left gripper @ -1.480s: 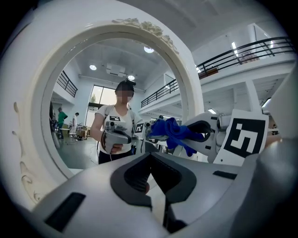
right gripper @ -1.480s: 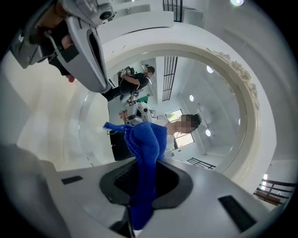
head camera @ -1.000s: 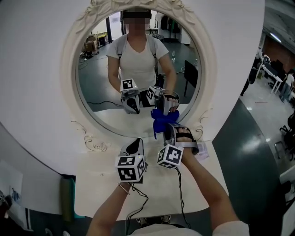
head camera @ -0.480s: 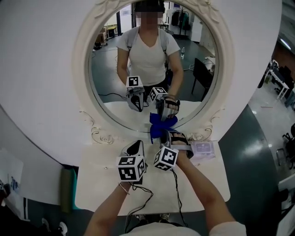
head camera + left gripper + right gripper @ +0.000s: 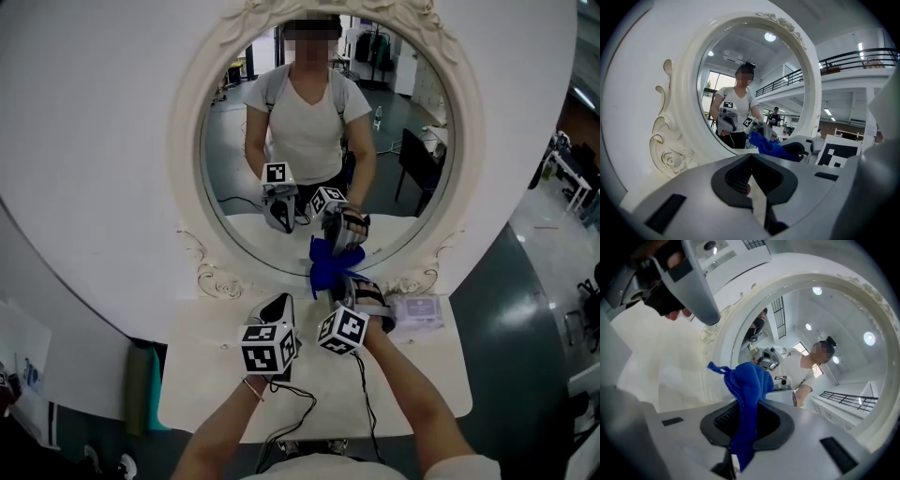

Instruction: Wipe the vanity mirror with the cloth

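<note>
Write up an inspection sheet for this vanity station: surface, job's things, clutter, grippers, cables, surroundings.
Surface: white tabletop, mostly bare, no spills seen.
Job's things: round vanity mirror in a white ornate frame, upright at the back; blue cloth bunched up at the mirror's lower rim.
Clutter: one small flat packet lying right of the grippers.
Grippers: left gripper jaws together, nothing between them, held low in front of the mirror; right gripper clamped on the cloth.
Cables: thin black cables trail from the grippers over the front edge.
Surroundings: white wall behind the mirror, dark floor to the right.
</note>
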